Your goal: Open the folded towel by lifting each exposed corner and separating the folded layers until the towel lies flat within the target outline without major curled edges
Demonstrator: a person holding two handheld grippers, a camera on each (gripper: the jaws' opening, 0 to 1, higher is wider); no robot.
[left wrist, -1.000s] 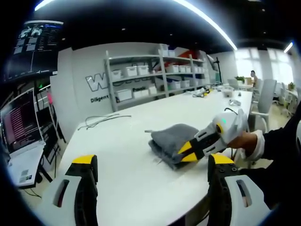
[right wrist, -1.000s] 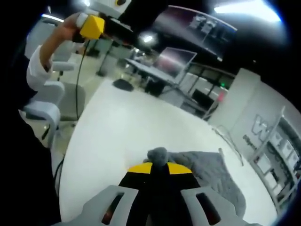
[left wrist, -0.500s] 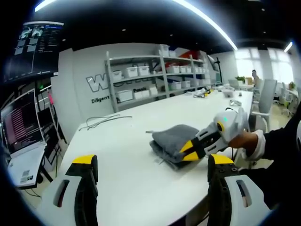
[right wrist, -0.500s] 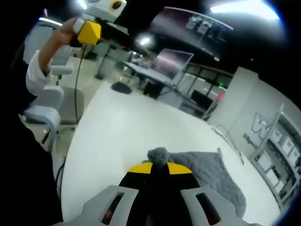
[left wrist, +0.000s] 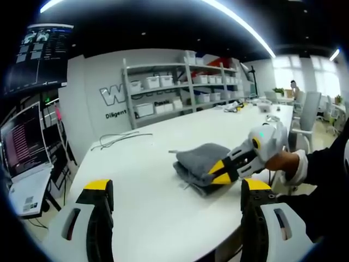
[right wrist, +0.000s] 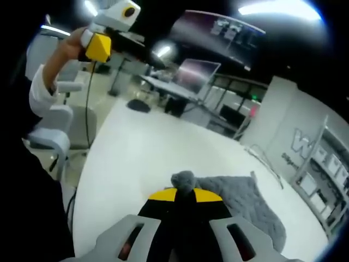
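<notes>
1. Towel [left wrist: 200, 161]: grey, folded, lying on the white table [left wrist: 147, 202].
2. Right gripper [right wrist: 184, 195]: jaws clamped together on a towel corner [right wrist: 184, 180].
3. Left gripper [left wrist: 174, 191]: jaws wide apart, above the table edge, near the towel.

The left gripper view looks from beyond the near edge of the table [left wrist: 163, 213], held well back, facing across it toward the shelves [left wrist: 180, 90] at upper centre; the towel [left wrist: 203, 159] sits mid-frame, with the right gripper [left wrist: 218, 170] entering from the right. The right gripper view sits close and low over the towel [right wrist: 240, 199], facing the opposite way across the table [right wrist: 136, 158]; the left gripper [right wrist: 101, 46] appears upper left. Both views share the towel and tabletop.
</notes>
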